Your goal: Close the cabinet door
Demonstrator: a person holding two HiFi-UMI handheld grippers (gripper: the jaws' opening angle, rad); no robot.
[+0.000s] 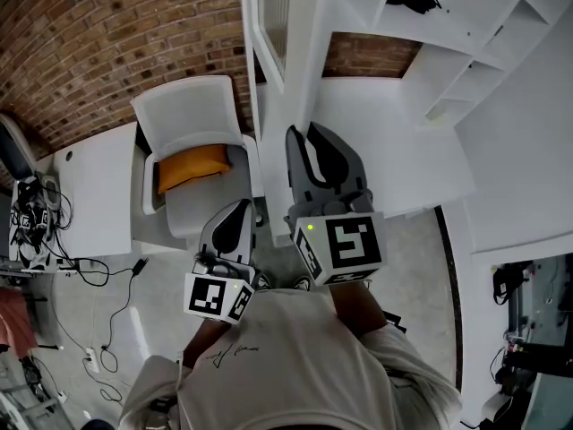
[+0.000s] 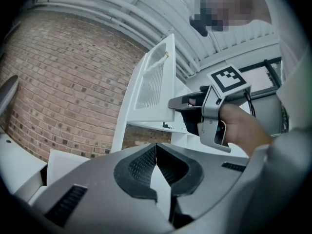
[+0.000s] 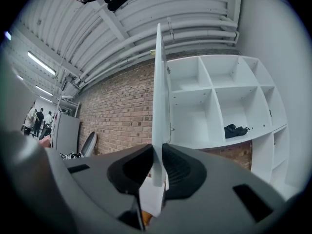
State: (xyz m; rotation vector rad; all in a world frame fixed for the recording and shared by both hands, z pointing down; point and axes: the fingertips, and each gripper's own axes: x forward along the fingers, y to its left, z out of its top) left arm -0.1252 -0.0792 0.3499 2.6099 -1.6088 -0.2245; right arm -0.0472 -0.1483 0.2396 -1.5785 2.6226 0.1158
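Left tongs (image 2: 156,148) closed, empty, right tongs (image 2: 173,102) at open cabinet door (image 2: 153,84) edge, brick wall (image 2: 63,82) behind

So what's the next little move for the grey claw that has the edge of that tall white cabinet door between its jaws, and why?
Probably swing the right gripper sideways toward the white open shelf unit, carrying the white cabinet door with it. Its jaws are clamped on the door's edge and the door juts out wide open. The left gripper is shut on nothing, away from the door.

Industrial lab: brick wall (image 1: 107,34), ribbed ceiling (image 3: 146,13), tangled cables (image 1: 34,218).
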